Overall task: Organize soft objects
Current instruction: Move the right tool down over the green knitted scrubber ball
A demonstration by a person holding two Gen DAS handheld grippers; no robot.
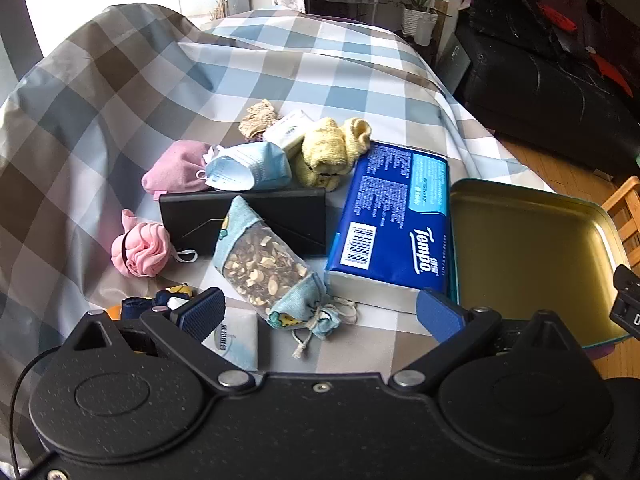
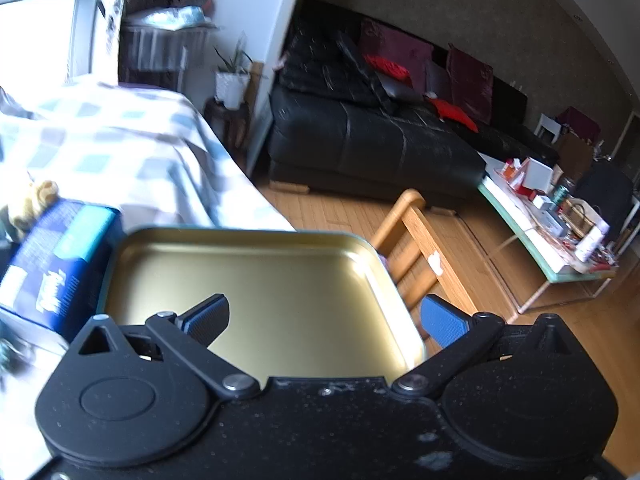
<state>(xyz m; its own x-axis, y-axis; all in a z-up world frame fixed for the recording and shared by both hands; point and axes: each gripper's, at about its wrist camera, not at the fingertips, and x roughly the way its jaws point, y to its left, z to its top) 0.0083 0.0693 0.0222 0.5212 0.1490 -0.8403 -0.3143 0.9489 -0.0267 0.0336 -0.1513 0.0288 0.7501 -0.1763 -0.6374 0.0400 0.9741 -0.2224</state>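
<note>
A pile of soft things lies on the checked cloth: a drawstring pouch of dried bits (image 1: 264, 268), a pink scrunched cloth (image 1: 140, 250), a pink pouch (image 1: 178, 168), a blue face mask (image 1: 250, 166), yellow socks (image 1: 330, 150) and a beige lace piece (image 1: 258, 118). A blue Tempo tissue pack (image 1: 394, 224) lies beside a gold metal tray (image 1: 532, 256). My left gripper (image 1: 320, 314) hangs open just short of the pouch, nothing between its fingers. My right gripper (image 2: 326, 320) is open above the tray (image 2: 256, 276), empty.
A black folded case (image 1: 280, 216) lies under the pouch and a small tissue packet (image 1: 238, 340) sits near my left finger. A wooden chair (image 2: 424, 240) stands past the tray's right edge. Beyond it are a black sofa (image 2: 360, 148) and a cluttered low table (image 2: 552, 232).
</note>
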